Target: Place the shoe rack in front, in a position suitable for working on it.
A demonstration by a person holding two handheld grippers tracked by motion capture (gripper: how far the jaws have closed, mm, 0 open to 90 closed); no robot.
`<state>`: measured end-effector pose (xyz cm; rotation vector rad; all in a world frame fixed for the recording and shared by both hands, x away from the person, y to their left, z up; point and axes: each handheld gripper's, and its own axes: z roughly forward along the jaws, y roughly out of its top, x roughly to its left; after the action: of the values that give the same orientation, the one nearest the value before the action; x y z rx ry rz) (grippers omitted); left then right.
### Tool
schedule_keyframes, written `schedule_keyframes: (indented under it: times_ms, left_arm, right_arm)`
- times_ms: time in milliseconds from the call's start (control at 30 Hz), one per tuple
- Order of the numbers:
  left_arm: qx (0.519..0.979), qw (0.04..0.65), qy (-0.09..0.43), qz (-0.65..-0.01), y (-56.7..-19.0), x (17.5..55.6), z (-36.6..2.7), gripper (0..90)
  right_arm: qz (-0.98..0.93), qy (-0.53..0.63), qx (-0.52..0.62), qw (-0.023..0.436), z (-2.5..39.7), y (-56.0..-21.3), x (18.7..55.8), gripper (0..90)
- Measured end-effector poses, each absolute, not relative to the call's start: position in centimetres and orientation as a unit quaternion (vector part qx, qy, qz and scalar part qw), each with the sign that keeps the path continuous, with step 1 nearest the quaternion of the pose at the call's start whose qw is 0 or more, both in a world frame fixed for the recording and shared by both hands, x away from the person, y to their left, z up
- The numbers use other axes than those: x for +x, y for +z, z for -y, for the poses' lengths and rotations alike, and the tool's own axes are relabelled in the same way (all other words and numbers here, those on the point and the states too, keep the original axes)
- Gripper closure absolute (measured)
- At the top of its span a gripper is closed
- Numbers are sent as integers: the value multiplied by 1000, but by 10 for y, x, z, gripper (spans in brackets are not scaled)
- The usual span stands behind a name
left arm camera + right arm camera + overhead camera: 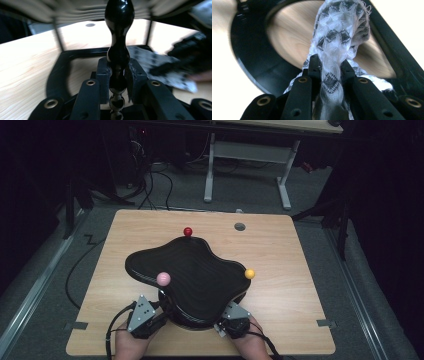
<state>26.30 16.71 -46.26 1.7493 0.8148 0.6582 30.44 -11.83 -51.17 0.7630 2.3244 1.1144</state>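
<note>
A black ribbed wavy-edged top (190, 270) stands on a black base in the middle of the table, with a red ball (188, 231), a pink ball (163, 279) and a yellow ball (249, 274) at its edges. My left gripper (146, 316) sits at its near left side. In the left gripper view my gripper (117, 71) is shut on a glossy black turned post (118, 30) under the top. At the near right my right gripper (232, 321) is tucked beneath the top. It (331, 63) is shut on a white cloth with a black diamond pattern (339, 35).
The black base frame (58, 72) rests on the wooden table (280, 250), which has a grey cable hole (240, 226) at the back. The patterned cloth (152, 62) lies inside the base. Cables trail from both grippers off the near edge. A white desk frame (247, 155) stands beyond.
</note>
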Motion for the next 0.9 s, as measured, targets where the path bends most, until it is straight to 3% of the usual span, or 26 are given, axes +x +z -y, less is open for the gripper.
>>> schedule_keyframes:
  times_ms: [233,500,900]
  left_arm:
    - [724,517,292,-352,-463,269,-178,743]
    - [718,517,294,-363,-463,281,-190,743]
    - [712,515,297,-374,-463,290,-196,743]
  right_arm:
    - [-849,403,264,219,114,-507,293,767]
    - [-835,414,292,216,138,-500,293,767]
    - [-802,426,339,248,175,-495,300,772]
